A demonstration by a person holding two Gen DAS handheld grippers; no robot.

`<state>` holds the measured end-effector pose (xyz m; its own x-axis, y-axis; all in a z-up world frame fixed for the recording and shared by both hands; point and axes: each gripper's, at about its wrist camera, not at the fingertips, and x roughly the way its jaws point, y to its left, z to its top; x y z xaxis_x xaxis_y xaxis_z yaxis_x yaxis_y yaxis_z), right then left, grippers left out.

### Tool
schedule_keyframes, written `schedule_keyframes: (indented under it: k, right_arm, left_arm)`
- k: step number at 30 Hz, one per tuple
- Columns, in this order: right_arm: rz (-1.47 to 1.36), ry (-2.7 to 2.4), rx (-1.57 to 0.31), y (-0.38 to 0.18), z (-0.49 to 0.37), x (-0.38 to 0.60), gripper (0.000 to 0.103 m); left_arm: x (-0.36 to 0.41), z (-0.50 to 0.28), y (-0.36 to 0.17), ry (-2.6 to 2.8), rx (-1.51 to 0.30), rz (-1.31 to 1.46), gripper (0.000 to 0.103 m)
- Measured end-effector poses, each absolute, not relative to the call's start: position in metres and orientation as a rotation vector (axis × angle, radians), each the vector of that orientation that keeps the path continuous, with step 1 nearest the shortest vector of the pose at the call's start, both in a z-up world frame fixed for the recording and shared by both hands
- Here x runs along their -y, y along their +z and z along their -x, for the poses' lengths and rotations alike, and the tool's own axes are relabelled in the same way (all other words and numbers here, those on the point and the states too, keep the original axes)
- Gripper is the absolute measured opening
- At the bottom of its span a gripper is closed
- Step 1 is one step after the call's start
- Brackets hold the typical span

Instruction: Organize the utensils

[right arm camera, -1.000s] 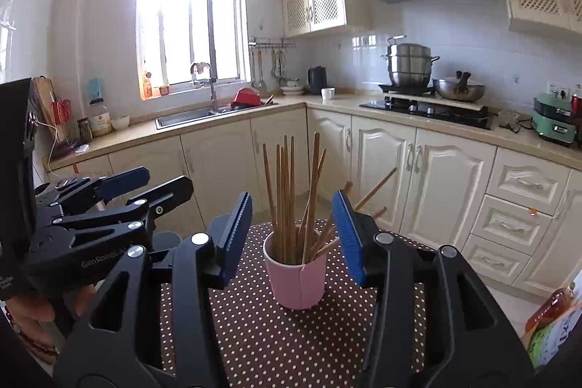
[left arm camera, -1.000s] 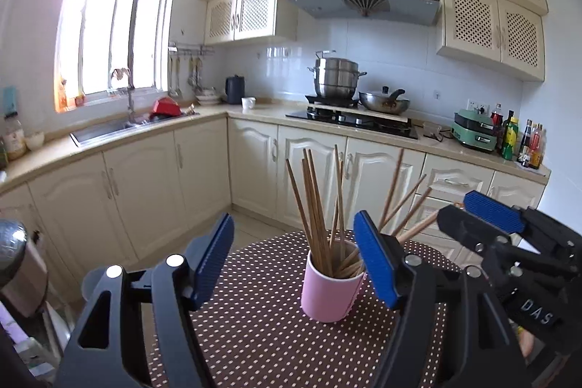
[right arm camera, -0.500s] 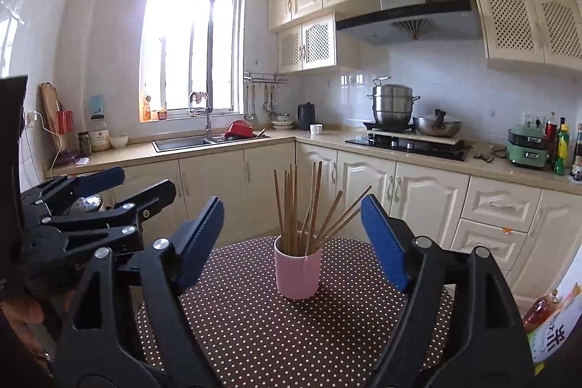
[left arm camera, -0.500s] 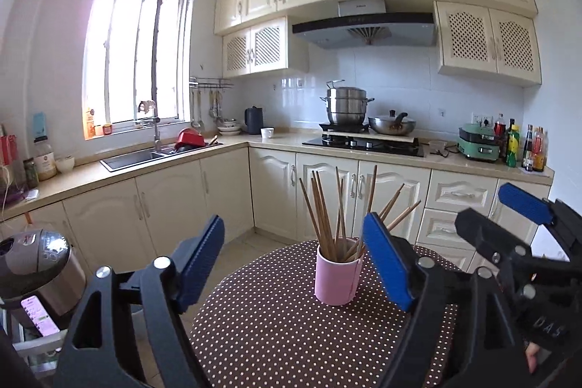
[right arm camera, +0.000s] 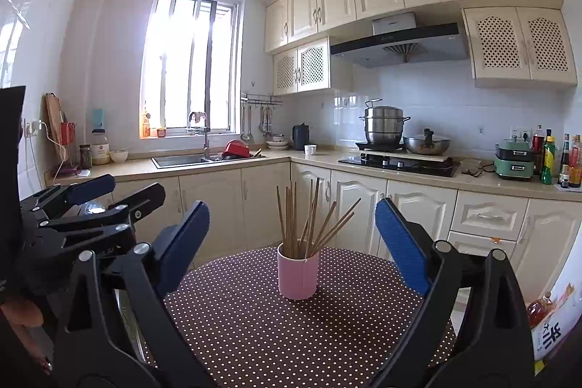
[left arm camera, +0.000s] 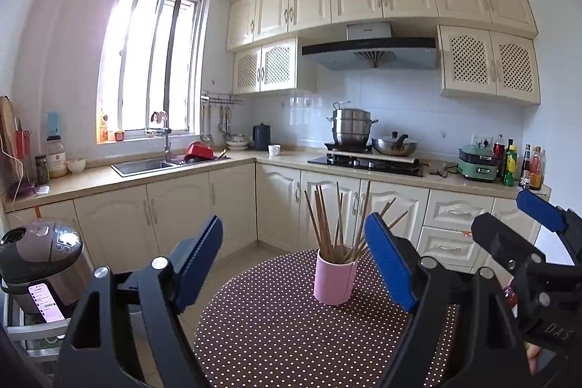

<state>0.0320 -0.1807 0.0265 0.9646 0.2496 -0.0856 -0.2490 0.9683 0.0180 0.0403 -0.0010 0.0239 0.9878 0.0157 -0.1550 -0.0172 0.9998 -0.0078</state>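
The chopsticks (left arm camera: 336,220) stand bundled in a pink cup (left arm camera: 334,279), most of them upright and a few leaning out toward the right. The cup sits upright on a round table (left arm camera: 291,333) covered in a brown cloth with white dots, toward the far half of the tabletop and apart from both of your tools.

Your left gripper (left arm camera: 294,264) has its blue pads spread wide, and nothing is between them; the cup shows in the gap only because it is farther off on the table. Your right gripper (right arm camera: 293,242) is opening its jaws at this moment, already wide, and it also grips nothing; the cup stands beyond its tips, clear of both pads. Each gripper shows at the edge of the other's view, the right one at the right side of the left camera, the left one at the left side of the right camera.

Behind the table runs an L-shaped counter (left arm camera: 283,159) over cream cabinets. On it are a sink (left arm camera: 142,166) under the window (left arm camera: 152,82), a dark kettle (left arm camera: 261,136), a stacked steel pot (left arm camera: 351,126) and a wok on the hob, and bottles (left arm camera: 523,162) at the far right end. A rice cooker (left arm camera: 40,253) sits low at the left.
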Motion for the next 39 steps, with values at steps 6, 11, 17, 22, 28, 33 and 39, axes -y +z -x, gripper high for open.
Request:
schedule_keyframes:
  k: [6,11,17,22,28,33,39]
  right_arm:
    - [-0.006,0.256,-0.077,0.024,-0.022,0.179,0.092]
    - [0.004,0.263,-0.072,0.022,-0.019,0.174,0.093]
    - [0.010,0.246,-0.066,0.019,-0.018,0.173,0.093]
    - [0.009,0.244,-0.063,0.019,-0.019,0.174,0.093]
    - [0.008,0.245,-0.068,0.017,-0.020,0.174,0.094]
    - [0.005,0.246,-0.071,0.015,-0.020,0.174,0.094]
    - [0.003,0.246,-0.076,0.016,-0.022,0.174,0.094]
  left_arm:
    - [0.004,-0.026,0.023,0.023,-0.134,-0.006,0.079]
    - [0.009,-0.021,0.023,0.028,-0.116,-0.026,0.079]
    - [0.006,-0.017,0.024,0.019,-0.102,-0.021,0.079]
    - [0.008,-0.018,0.022,0.035,-0.093,-0.032,0.079]
    - [0.009,-0.019,0.020,0.043,-0.086,-0.033,0.079]
    - [0.009,-0.021,0.019,0.048,-0.083,-0.036,0.079]
    - [0.010,-0.021,0.017,0.046,-0.082,-0.035,0.079]
